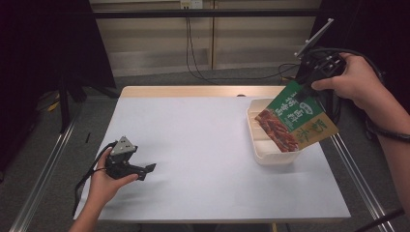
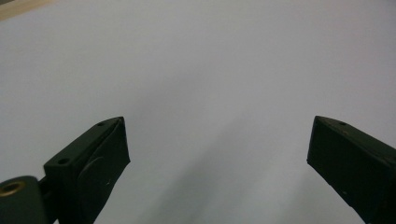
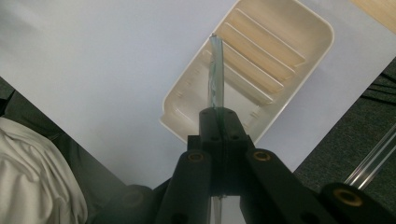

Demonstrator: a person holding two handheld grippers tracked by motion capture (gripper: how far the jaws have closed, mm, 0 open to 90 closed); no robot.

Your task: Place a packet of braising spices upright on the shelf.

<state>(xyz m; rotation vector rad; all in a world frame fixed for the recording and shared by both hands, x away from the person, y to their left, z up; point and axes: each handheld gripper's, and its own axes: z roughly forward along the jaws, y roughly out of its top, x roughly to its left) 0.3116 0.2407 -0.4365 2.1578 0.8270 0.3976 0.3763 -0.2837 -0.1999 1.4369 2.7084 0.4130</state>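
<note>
The right gripper (image 1: 303, 91) is held up in the air past the far right corner of the table (image 1: 203, 145), in the person's right hand (image 1: 355, 77), with its jaws pressed together on the top edge of a flat snack packet (image 1: 295, 121). The packet hangs down and toward the person from the jaws, its green and yellow printed face with a picture of reddish food turned to the high view, and its lower part sits over a cream tray (image 1: 263, 150) just below the gripper. In the right gripper view the packet (image 3: 217, 74) shows edge-on as a thin strip running straight out from between the shut jaws, with the ribbed inside of the tray (image 3: 299, 60) beneath it; whether the packet's bottom edge touches the tray cannot be told. The tray rests on the white table surface near its right edge. The left gripper (image 1: 145, 170) is low over the near left part of the table, well apart from the tray and packet, gripped by the left hand (image 1: 104, 183), with its cable looping beside the wrist. Its jaws stand wide apart with nothing between them, and ahead of them lies bare white tabletop (image 2: 210, 70).
</note>
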